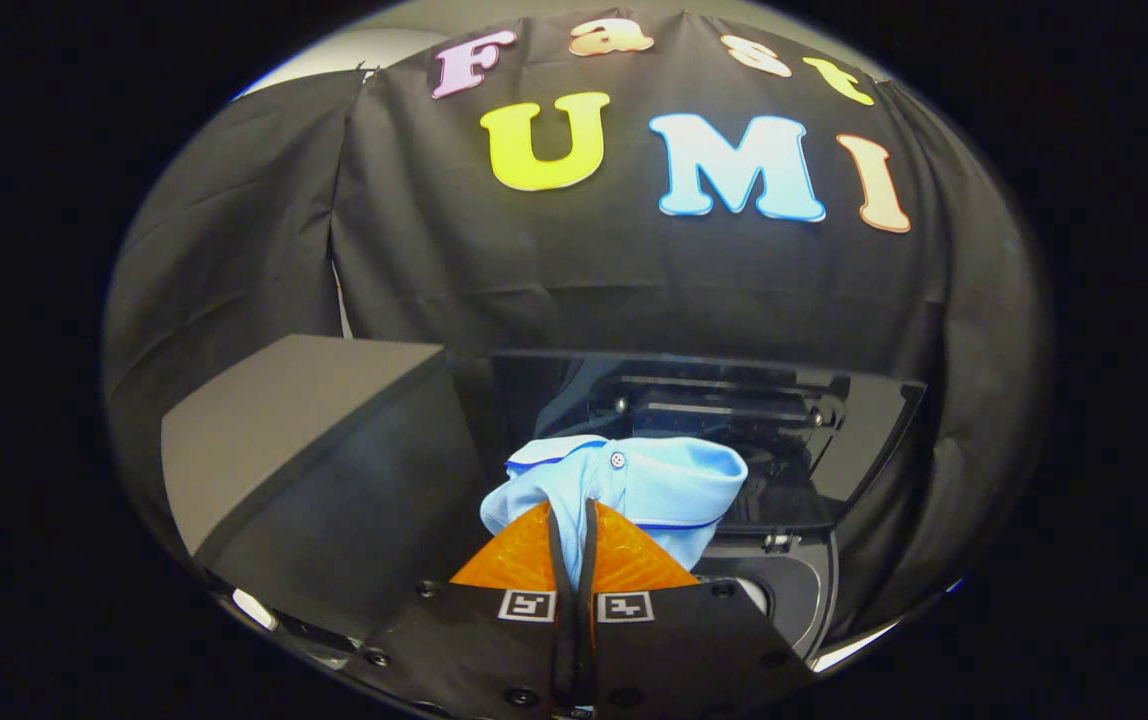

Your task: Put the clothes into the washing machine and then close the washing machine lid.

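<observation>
A light blue shirt (634, 485) is pinched between the nearly closed orange fingers (524, 555) of the gripper (572, 520) and held above the washing machine (794, 590), whose glossy lid (874, 420) is raised, presumably so that it can be dropped in.

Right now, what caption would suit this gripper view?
Orange fingers pinched shut on a light blue shirt, held before the washing machine's raised dark lid.

Tongs (572, 520): orange fingers, black mounts, square markers.
</observation>
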A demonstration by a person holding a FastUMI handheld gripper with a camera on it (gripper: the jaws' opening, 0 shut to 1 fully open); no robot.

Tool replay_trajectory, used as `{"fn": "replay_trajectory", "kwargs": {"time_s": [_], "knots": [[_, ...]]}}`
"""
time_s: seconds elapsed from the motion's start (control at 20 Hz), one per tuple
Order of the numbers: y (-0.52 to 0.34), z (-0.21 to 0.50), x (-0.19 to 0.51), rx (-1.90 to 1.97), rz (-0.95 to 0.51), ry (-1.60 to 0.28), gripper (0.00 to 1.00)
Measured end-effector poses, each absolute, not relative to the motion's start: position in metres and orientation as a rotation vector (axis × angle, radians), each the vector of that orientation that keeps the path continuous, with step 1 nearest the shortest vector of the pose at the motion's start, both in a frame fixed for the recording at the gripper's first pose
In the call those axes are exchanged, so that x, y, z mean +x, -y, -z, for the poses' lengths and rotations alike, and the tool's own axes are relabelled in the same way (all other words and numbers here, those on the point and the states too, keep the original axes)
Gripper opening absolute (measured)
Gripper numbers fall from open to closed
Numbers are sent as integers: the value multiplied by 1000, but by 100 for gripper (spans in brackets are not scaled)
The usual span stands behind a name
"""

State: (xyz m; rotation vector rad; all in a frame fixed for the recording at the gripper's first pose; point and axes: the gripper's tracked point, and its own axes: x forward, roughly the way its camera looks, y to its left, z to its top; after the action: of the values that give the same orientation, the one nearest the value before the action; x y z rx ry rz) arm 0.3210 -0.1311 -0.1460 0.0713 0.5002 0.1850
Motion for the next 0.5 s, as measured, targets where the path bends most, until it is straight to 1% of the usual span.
{"fn": "replay_trajectory", "kwargs": {"time_s": [0.2,0.5], "knots": [[135,208,328,80,-133,-637,1],[156,272,327,89,-32,-788,1]]}}
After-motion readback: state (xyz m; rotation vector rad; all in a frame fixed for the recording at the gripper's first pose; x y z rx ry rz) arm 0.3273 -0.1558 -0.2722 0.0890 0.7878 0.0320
